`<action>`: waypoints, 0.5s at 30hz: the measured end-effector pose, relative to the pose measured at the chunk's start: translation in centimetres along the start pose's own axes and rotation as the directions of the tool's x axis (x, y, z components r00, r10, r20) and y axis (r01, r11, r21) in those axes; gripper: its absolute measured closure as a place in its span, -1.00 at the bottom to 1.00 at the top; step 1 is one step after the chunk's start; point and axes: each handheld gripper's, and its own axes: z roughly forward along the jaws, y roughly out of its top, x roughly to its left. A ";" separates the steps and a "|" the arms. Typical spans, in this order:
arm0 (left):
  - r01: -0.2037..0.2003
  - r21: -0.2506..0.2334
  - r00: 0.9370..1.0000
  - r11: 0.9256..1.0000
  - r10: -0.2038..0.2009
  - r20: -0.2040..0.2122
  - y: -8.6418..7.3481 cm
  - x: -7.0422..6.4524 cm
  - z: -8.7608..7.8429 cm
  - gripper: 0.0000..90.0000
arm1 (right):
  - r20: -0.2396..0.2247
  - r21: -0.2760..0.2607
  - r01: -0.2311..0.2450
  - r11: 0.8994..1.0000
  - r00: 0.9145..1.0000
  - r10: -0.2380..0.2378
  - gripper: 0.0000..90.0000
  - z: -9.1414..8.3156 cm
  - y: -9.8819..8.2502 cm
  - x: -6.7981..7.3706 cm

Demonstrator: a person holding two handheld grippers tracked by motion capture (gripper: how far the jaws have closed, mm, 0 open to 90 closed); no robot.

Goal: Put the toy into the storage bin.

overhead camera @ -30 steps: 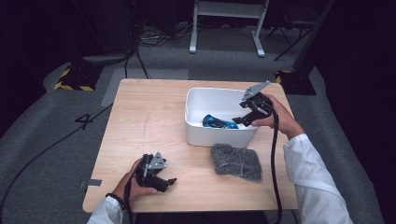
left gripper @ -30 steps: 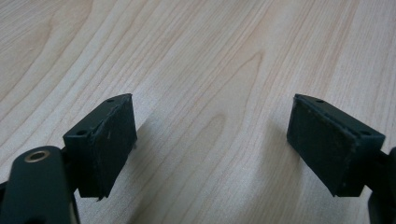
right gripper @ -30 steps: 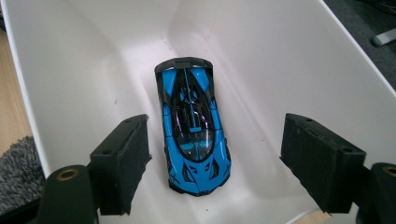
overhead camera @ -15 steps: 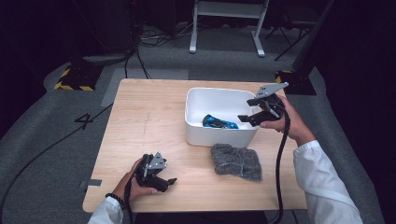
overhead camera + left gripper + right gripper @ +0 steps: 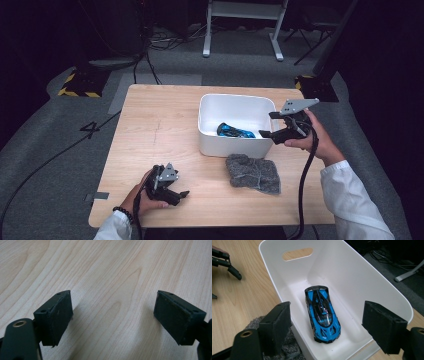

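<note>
My right gripper [image 5: 325,330] has its jaws wide apart with nothing between the pads, hanging over the near rim of the white bin [image 5: 367,282], where the blue toy car [image 5: 322,314] lies on the bin's floor. My left gripper [image 5: 113,320] also gapes empty, resting on the wooden table [image 5: 160,125] well apart from the bin, and a grey cloth [image 5: 253,172] lies just in front of the bin.

We see the toy car [image 5: 322,314] lying in the bin [image 5: 210,127], which stands right of centre on the table [image 5: 150,130]. Our right gripper [image 5: 271,125] hangs at the bin's right rim; the cloth [image 5: 253,173] lies before the bin, and our left gripper [image 5: 184,196] rests near the front edge, left of the cloth.
</note>
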 end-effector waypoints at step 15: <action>0.001 0.000 1.000 1.000 -0.001 -0.001 0.0 0.0 0.0 -0.65 | 0.048 -0.044 0.027 0.999 0.999 -0.025 -0.50 -2.4 -1.6 1.8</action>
